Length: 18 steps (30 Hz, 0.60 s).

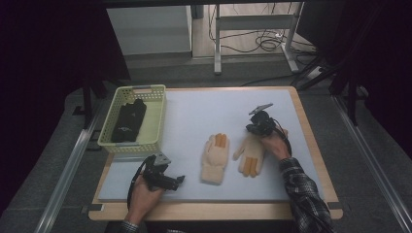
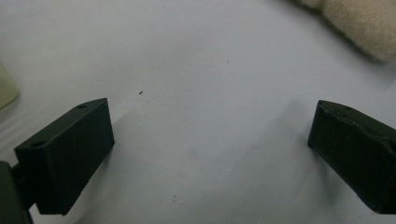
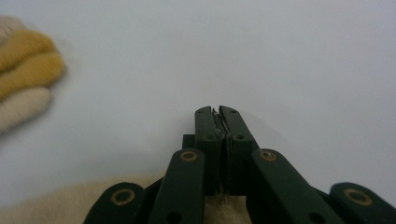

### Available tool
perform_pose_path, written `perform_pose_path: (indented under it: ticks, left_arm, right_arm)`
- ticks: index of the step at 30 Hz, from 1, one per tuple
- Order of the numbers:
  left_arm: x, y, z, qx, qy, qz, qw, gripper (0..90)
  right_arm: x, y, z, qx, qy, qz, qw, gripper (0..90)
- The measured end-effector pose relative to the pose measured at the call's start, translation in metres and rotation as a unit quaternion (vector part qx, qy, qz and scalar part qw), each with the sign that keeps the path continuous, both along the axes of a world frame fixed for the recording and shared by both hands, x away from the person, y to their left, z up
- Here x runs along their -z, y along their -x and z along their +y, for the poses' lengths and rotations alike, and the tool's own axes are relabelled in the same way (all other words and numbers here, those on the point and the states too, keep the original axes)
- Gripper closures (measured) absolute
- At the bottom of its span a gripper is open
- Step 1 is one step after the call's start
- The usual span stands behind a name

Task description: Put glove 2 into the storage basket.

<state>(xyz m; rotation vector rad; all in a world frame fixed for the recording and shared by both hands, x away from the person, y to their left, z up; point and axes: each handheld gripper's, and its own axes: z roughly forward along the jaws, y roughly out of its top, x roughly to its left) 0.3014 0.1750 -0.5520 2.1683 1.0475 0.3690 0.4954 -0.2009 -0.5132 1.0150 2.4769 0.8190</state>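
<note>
Two cream gloves (image 1: 215, 158) (image 1: 250, 154) lie on my mat (image 1: 204, 111); one basket (image 1: 148, 121) stands beside. My right claw (image 3: 219, 110) is pinched on the right glove's cuff, my left claw (image 2: 205, 154) gapes empty.

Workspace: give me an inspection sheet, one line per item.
Surface: pale mat on a wooden table.
Job's things: two cream gloves, left glove and right glove, side by side.
Clutter: yellow basket holding dark cloth.
Grippers: left gripper open over bare mat; right gripper shut at the right glove's cuff, cream fabric at its jaws.
Cables: cables on the floor beyond.
Surroundings: metal frame legs, dark curtains.
</note>
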Motion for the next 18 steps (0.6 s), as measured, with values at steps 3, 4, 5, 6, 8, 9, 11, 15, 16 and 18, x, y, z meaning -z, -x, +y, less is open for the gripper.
perform_pose_path:
  ticks: [3, 4, 5, 6, 8, 9, 11, 15, 16, 18]
  left_arm:
    - [0.0, 0.0, 0.0, 0.0, 0.0, 0.0, 1.0, 0.5]
    - [0.0, 0.0, 0.0, 0.0, 0.0, 0.0, 1.0, 0.5]
    - [0.0, 0.0, 0.0, 0.0, 0.0, 0.0, 1.0, 0.4]
    - [0.0, 0.0, 0.0, 0.0, 0.0, 0.0, 1.0, 0.4]
    - [0.0, 0.0, 0.0, 0.0, 0.0, 0.0, 1.0, 0.4]
    - [0.0, 0.0, 0.0, 0.0, 0.0, 0.0, 1.0, 0.5]
    - [0.0, 0.0, 0.0, 0.0, 0.0, 0.001, 1.0, 0.4]
    - [0.0, 0.0, 0.0, 0.0, 0.0, 0.0, 1.0, 0.4]
    - [0.0, 0.0, 0.0, 0.0, 0.0, 0.0, 1.0, 0.4]
    - [0.0, 0.0, 0.0, 0.0, 0.0, 0.0, 1.0, 0.4]
  right_arm:
    - [-0.002, 0.003, -0.016, 0.012, 0.002, 0.002, 0.9999, 85.4]
    - [-0.002, 0.004, -0.02, 0.015, 0.0, 0.002, 0.9999, 85.4]
    - [-0.002, 0.006, -0.024, 0.018, -0.001, 0.004, 0.9998, 85.3]
    - [-0.002, 0.009, -0.031, 0.022, -0.006, 0.006, 0.9997, 85.3]
    - [-0.002, 0.014, -0.039, 0.028, -0.009, 0.008, 0.9995, 85.1]
    - [-0.002, 0.018, -0.044, 0.03, -0.01, 0.008, 0.9995, 84.9]
    - [-0.003, 0.025, -0.052, 0.034, -0.012, 0.01, 0.9993, 84.5]
    - [-0.003, 0.042, -0.069, 0.041, -0.018, 0.012, 0.9989, 83.9]
    - [-0.003, 0.047, -0.073, 0.043, -0.019, 0.013, 0.9988, 83.5]
    - [-0.003, 0.056, -0.081, 0.046, -0.021, 0.014, 0.9986, 83.1]
